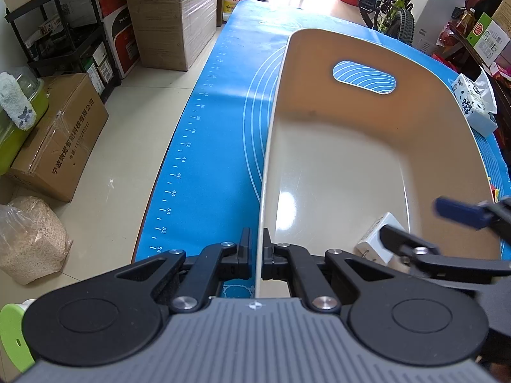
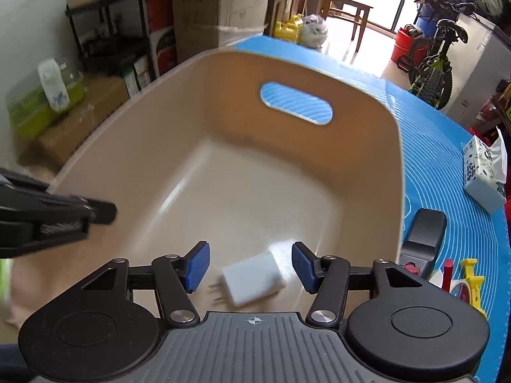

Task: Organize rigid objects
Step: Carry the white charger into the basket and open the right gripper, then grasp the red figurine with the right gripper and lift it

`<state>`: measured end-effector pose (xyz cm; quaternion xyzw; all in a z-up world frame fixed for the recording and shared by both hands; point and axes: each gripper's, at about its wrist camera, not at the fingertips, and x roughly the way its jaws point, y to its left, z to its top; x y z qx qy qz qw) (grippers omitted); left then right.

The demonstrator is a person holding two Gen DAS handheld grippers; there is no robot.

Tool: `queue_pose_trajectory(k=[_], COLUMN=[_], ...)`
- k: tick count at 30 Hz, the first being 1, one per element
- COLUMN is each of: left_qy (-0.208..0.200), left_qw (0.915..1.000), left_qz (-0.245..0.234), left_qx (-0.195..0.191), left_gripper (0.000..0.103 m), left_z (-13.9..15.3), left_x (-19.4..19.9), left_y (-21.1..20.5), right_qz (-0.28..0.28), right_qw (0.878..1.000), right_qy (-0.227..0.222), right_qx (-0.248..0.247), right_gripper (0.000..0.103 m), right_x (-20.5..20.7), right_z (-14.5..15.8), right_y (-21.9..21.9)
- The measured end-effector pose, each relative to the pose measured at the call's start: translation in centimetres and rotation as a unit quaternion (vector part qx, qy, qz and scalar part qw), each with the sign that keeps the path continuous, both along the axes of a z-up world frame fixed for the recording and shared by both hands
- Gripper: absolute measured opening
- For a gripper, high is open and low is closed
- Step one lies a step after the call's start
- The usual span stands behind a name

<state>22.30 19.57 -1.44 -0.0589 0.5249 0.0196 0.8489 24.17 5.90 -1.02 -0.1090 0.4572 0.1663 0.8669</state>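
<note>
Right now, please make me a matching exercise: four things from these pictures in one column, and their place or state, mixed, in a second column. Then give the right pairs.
Things:
1. white charger
2. left gripper
3. right gripper
4. tissue pack

Places or states:
A. open, above the charger
B. on the blue mat, outside the basin
C. lying inside the beige basin
D. clamped on the basin's rim

Pairs: 1-C, 2-D, 3-A, 4-B

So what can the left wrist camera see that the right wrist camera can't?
Only the left wrist view shows the left gripper pinching the beige tub's wall, and the bag of grain on the floor. Only the right wrist view shows the black item and yellow toy beside the tub. Both show the white charger inside the tub and the blue mat.
</note>
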Motion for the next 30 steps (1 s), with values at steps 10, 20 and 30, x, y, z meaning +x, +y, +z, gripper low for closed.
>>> queue_pose_trajectory(k=[10,20,30], left_qy=[0.000,0.000,-0.001], left_qw=[1.0000,1.0000,1.0000], left_qz=[0.000,0.001,0.001], left_qx=[0.001,-0.001,-0.002], left_gripper=[0.006,0.006,0.006], left_z=[0.0,0.0,0.0], left_x=[0.0,0.0,0.0], left_y=[-0.1,-0.1,0.0], right_qz=[-0.047,-0.143,-0.200], right_qw=[0.995,0.987,0.979], right_qy=[-0.082,-0.073,-0.022], right_qx=[0.030,0.016,0.023], right_gripper=[0.076,0.079,0.079], right_x=[-1.3,-2.9,-3.5], right_z=[5.7,3.2,-2.4], right_y=[-6.0,-15.8,-19.6])
